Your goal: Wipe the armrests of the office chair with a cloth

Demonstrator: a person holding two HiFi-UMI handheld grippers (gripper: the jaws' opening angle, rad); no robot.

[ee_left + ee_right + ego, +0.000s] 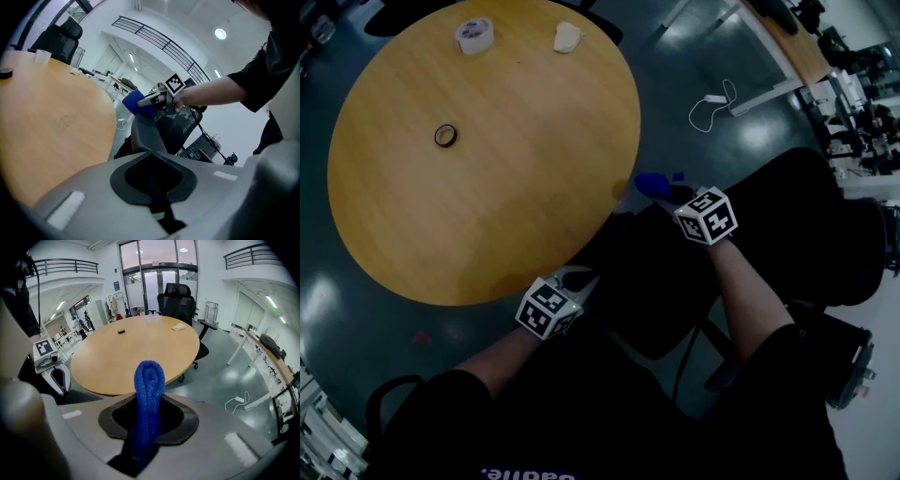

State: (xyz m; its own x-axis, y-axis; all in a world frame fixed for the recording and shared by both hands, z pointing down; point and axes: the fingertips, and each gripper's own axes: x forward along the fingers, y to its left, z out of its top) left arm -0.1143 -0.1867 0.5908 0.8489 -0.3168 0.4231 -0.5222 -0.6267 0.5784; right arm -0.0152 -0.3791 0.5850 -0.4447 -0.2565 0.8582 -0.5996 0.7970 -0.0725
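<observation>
My right gripper (667, 194) is shut on a folded blue cloth (650, 184), which stands up between its jaws in the right gripper view (149, 394). In the left gripper view the cloth (137, 103) sits at the far top end of a dark grey armrest (146, 135) of the black office chair (811, 225). My left gripper (576, 279) hangs by the table's near edge, shut with nothing in it; from the right gripper view it shows at the left (46, 357). Whether the cloth touches the armrest I cannot tell.
A round wooden table (487, 206) fills the left, with a tape roll (474, 35), a crumpled white scrap (567, 37) and a small black ring (444, 135). A white cable (712, 105) lies on the floor. Another black chair (177, 298) stands beyond the table.
</observation>
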